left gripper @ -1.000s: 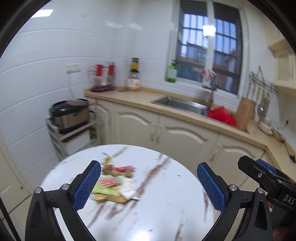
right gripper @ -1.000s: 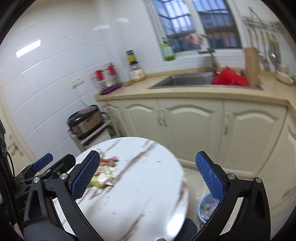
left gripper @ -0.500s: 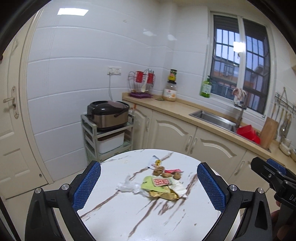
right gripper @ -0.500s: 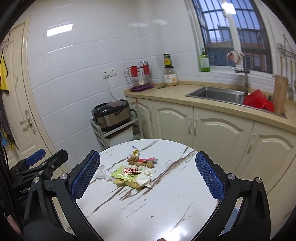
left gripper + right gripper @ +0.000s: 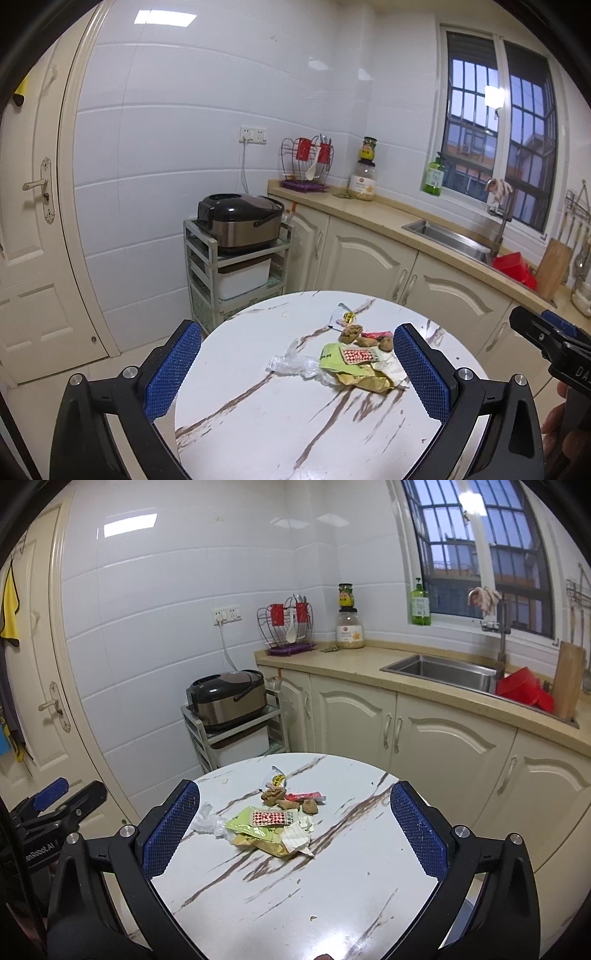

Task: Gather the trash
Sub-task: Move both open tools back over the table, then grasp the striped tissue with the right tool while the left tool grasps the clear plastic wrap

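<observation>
Both grippers hang above the round marble bench (image 5: 332,904), and both are spread wide with nothing between the blue pads. The left gripper (image 5: 295,373) frames the trash pile (image 5: 351,362) toward its right finger, whose pad (image 5: 421,376) overlaps the pile's right edge in this view. For the right gripper (image 5: 295,830), the pile (image 5: 273,823) sits just ahead, a little left of centre between its fingers.

The left view alone catches the other tool's black tip (image 5: 546,343) at far right, plus a bit of a hand (image 5: 554,432) below it. The right view shows the left tool (image 5: 51,812) out past its left finger, a yellow cloth (image 5: 9,609) on the door, white scraps (image 5: 295,834) at the pile's near edge and a small crumb (image 5: 313,918) on the bench close in.

In the pile: a crumpled clear wrapper (image 5: 208,821) on the left, a green packet (image 5: 262,821) over a yellow one, brown lumps (image 5: 286,800) and a red wrapper (image 5: 306,796) on the far side.

Compared with a second ago, both cameras have swung left: the sink (image 5: 439,670) has slid toward the right, the rice cooker (image 5: 238,221) and door are now in plain sight, and the blur is gone. Half a second ago the pile was nearly centred for the left gripper; now it lies nearer that right finger. Grip width unchanged.
</observation>
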Tool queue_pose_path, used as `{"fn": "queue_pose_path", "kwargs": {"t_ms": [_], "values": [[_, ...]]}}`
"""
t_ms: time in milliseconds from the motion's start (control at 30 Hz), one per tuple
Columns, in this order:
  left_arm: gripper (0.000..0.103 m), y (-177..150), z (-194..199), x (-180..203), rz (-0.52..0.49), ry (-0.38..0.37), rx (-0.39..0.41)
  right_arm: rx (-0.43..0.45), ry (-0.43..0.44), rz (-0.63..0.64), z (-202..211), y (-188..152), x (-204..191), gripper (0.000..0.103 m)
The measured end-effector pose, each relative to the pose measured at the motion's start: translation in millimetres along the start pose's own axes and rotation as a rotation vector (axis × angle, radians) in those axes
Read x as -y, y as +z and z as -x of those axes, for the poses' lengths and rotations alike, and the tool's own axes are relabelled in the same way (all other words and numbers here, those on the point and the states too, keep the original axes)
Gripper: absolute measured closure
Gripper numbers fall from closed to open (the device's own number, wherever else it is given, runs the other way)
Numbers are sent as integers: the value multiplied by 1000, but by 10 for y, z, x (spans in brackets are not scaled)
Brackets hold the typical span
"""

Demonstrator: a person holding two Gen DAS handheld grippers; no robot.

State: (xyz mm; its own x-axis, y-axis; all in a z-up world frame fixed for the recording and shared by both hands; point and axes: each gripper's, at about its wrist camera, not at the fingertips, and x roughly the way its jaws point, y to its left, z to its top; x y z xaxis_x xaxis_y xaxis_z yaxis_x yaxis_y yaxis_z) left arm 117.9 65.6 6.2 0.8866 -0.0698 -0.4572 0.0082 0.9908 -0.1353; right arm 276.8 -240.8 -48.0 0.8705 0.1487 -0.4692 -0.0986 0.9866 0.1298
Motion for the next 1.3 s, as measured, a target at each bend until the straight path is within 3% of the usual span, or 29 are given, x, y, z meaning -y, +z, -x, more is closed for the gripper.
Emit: {"fn": "queue_pose_path", "kwargs": {"t_ms": [200, 600, 933, 1000, 1067, 1200, 1233, 1300], "values": [[1, 57, -401, -80, 5, 5, -62, -83, -14, 0, -350, -115, 126, 0], [1, -55, -1477, -73, 3, 23, -249, -336, -10, -2, -1366, -591, 299, 0], [1, 59, -2442, -89, -27, 27, -370, -465, 31, 12, -2066, -796, 242, 1], [1, 64, -2600, -81, -31, 26, -382, -484, 38, 15, -2203, -817, 218, 5], [1, 73, -2733, -68, -32, 24, -391, -499, 38, 17, -2306, -842, 202, 15], [1, 81, -3021, -36, -55, 18, -413, -515, 52, 48, -2388, -886, 145, 44], [1, 86, -3091, -25, -62, 15, -421, -514, 54, 64, -2378, -891, 130, 56], [1, 42, -3185, 7, -73, 9, -433, -514, 68, 57, -2373, -888, 151, 58]]}}
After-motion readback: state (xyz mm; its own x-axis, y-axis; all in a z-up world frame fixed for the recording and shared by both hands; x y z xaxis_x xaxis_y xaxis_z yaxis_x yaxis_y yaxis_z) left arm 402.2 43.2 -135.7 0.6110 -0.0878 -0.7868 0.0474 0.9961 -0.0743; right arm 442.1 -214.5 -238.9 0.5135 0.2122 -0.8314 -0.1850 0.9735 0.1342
